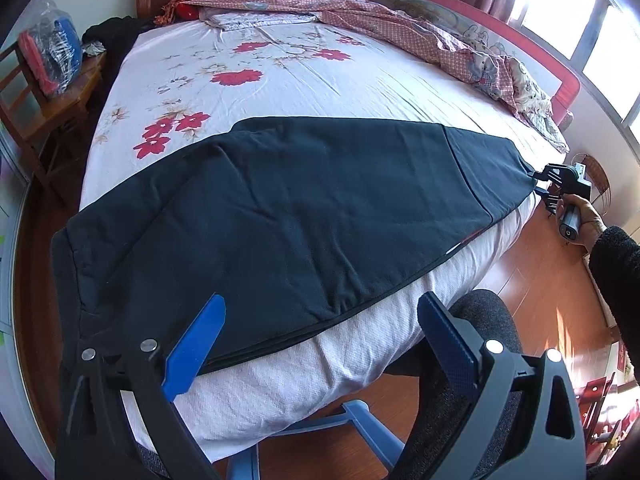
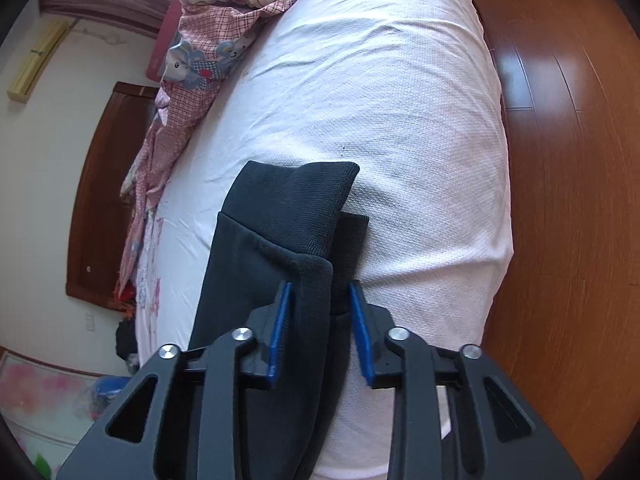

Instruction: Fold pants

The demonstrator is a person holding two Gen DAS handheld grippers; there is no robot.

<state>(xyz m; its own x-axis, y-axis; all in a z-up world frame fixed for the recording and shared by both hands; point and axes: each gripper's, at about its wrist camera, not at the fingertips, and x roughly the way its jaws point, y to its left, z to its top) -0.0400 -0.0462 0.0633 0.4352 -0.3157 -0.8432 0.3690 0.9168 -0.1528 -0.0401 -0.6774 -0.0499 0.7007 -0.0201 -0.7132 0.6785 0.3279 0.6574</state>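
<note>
Dark navy pants [image 1: 288, 216] lie flat across the near edge of the bed [image 1: 280, 72], waist end at the left, cuffs at the right. My left gripper [image 1: 320, 320] is open, its blue fingers spread just off the pants' near hem and holding nothing. My right gripper [image 1: 538, 182] sits at the far right at the cuff end. In the right wrist view the pants' ribbed cuffs [image 2: 296, 208] run between the right gripper's [image 2: 320, 300] blue pads [image 2: 280, 328], which stand partly closed around the cloth with small gaps.
A pink checked quilt [image 1: 400, 28] and pillows lie along the bed's far and right sides. A wooden chair [image 1: 52, 92] with bagged items stands at the left. A blue-legged swivel chair [image 1: 352, 420] is below the bed edge. Wooden floor [image 2: 568, 160] surrounds the bed.
</note>
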